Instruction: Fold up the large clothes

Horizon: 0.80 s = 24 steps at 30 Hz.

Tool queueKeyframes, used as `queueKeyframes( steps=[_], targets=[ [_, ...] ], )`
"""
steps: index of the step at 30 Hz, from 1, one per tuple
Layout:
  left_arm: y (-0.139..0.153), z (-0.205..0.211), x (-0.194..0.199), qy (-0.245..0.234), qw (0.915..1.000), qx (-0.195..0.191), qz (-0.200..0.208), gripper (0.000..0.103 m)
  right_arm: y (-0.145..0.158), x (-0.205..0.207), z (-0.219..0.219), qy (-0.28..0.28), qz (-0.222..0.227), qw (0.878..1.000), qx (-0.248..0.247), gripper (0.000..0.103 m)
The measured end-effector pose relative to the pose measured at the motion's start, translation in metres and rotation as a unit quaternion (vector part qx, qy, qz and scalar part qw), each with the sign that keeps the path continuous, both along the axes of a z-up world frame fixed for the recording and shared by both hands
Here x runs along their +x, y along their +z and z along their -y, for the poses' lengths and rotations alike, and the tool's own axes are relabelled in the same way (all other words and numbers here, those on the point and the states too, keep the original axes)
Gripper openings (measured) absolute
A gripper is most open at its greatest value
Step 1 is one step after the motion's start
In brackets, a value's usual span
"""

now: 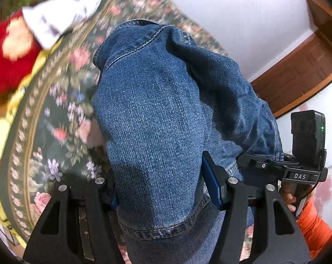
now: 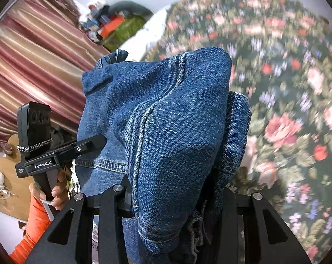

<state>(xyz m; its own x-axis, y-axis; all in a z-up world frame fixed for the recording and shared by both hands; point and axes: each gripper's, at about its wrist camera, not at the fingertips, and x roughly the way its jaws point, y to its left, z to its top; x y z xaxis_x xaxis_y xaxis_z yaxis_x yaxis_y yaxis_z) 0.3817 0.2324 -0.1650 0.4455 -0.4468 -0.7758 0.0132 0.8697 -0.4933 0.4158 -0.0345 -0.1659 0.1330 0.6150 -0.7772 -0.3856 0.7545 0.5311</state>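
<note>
My matt black plastic left gripper and right gripper carry shiny metal rivets. Between them, coarse blue denim jeans, stitched seams, above soft floral bedspread.

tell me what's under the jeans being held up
Under the jeans lies a floral bedspread. Both claws, left and right, grip the denim, which covers the bedspread directly below.

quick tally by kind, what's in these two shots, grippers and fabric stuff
Grippers: 2, the left gripper and the right gripper, both with jaws shut on the denim.
Denim garment: 1
Floral bedspread: 1
Red plush toy: 1
Striped curtain: 1
Total: 6
</note>
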Motion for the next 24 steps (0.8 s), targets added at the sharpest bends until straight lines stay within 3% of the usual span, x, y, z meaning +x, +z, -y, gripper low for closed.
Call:
queueKeyframes(
  steps=[6, 13, 15, 18, 20, 24],
  targets=[
    [-0.048, -0.017, 0.011, 0.015, 0.9987, -0.037, -0.033, 0.063, -0.029, 0.018, -0.010, 0.000, -0.018, 1.000, -0.007, 0.038],
    [-0.069, -0.027, 0.011, 0.031, 0.9971, -0.050, -0.049, 0.068, -0.040, 0.026, -0.022, 0.010, -0.004, 0.999, -0.040, 0.045],
    [-0.061, -0.025, 0.005, 0.038, 0.9978, -0.028, -0.047, 0.069, -0.038, 0.023, -0.017, 0.011, -0.005, 0.999, -0.048, 0.052],
    [-0.037, -0.013, -0.012, 0.034, 0.9977, 0.055, -0.023, 0.069, -0.026, 0.014, -0.008, 0.022, 0.010, 0.997, -0.073, 0.056],
    [-0.020, -0.003, -0.026, 0.029, 0.9931, 0.114, -0.002, 0.069, -0.013, 0.007, 0.004, 0.025, 0.030, 0.996, -0.084, 0.057],
    [0.004, 0.006, -0.049, 0.023, 0.9891, 0.142, 0.032, 0.069, 0.023, -0.009, 0.024, 0.010, 0.098, 0.989, -0.108, 0.057]
  ],
)
